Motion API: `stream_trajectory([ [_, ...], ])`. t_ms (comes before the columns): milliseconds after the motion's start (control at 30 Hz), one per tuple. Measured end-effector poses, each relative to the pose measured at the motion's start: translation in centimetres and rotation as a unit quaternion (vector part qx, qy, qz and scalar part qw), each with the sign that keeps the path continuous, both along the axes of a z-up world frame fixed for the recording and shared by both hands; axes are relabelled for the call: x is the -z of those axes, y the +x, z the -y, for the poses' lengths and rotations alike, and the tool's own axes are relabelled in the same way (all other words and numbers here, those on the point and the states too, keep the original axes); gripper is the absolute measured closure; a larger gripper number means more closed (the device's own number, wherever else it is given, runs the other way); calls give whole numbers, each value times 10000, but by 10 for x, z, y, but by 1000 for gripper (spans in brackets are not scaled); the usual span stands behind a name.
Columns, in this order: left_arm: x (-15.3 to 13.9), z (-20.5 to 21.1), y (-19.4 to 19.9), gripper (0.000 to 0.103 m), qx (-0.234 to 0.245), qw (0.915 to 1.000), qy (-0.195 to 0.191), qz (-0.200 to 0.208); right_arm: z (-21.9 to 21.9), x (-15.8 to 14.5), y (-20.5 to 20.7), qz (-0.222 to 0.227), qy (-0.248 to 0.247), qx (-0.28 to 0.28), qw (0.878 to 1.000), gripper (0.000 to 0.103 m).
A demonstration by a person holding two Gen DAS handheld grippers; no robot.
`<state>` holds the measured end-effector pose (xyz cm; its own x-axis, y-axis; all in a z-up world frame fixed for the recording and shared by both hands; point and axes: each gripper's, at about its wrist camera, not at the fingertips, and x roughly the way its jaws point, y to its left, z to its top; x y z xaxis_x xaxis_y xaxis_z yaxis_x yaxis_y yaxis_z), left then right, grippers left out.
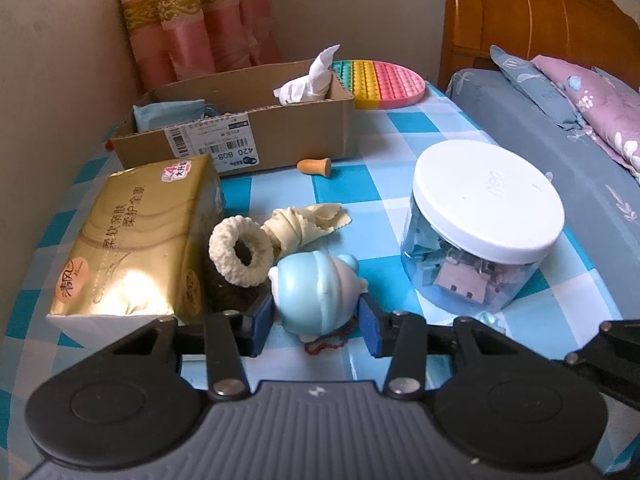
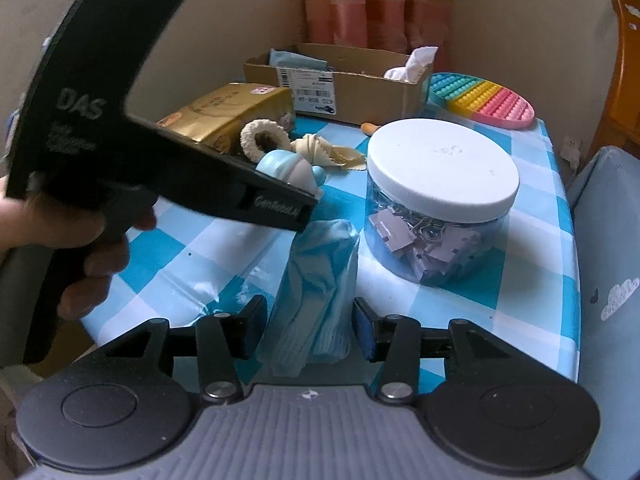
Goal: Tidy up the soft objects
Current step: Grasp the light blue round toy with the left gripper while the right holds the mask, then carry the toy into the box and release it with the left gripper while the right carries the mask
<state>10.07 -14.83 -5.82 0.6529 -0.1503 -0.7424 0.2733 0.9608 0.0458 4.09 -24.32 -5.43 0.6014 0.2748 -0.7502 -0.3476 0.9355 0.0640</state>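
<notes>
Left wrist view: left gripper [image 1: 316, 322] stood with its jaws spread on either side of the pale blue squishy toy [image 1: 316, 292] on the checked tablecloth [image 1: 384, 148], pads not visibly pressing it. Gold tissue pack [image 1: 136, 236] bore Chinese print; cardboard box [image 1: 256, 128] carried a label reading "420 808".

Right wrist view: right gripper [image 2: 308, 330] had its fingers parted around the light blue cloth [image 2: 316, 292], contact unclear. Left tool's black body read "DAS" and "GenRobot.AI". White-lidded jar [image 2: 440, 200] stood just beside the cloth.
</notes>
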Motion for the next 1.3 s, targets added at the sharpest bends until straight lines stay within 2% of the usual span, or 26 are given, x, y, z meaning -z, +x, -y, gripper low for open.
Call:
stream_trajectory([
  [67,-1,0,-1,59,45,10000,-36,-25,-1,0,1,-2,2,44,10000,53],
  [167,-3,-1,-4,59,163,9999,-35,-19,-1,1,1,-101,44,96,9999,67],
  [300,-4,-5,-7,59,298,9994,-108,-146,3,0,1,-194,203,219,9994,72],
  [600,-17,-22,-24,59,679,9971,-141,-313,-1,-11,-7,-119,113,244,9996,73],
  [767,-27,-34,-40,59,805,9965,-108,-220,-8,-17,-14,-86,-19,223,9997,73],
  [1300,-47,-105,-62,59,246,9996,-95,-53,-22,-42,-10,37,-339,411,9986,74],
])
